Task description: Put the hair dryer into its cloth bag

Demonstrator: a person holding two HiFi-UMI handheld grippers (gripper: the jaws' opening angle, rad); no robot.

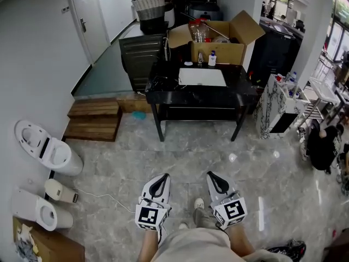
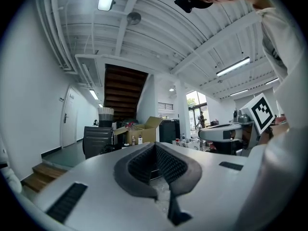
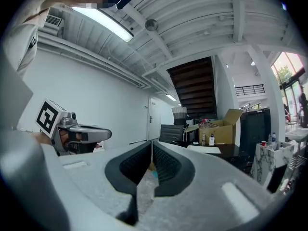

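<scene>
My left claw (image 1: pixel 160 183) and right claw (image 1: pixel 217 182) are both pressed together on nothing, side by side over the floor (image 1: pixel 180 152). Well ahead, on the black tabletop (image 1: pixel 229 94), the white bag (image 1: pixel 202 77) lies flat; I cannot pick out the dryer there

My left gripper (image 1: pixel 162 179) and right gripper (image 1: pixel 212 176) sit side by side near me, a little apart. Far ahead stands the table (image 1: pixel 240 90), with a flat sheet (image 1: pixel 202 77) on it and a box (image 1: pixel 218 52) at its far edge. To its left lie wooden steps (image 1: pixel 94 119), and to its right a cabinet (image 1: pixel 275 111). Two toilets (image 1: pixel 52 153) stand at my near left.
</scene>
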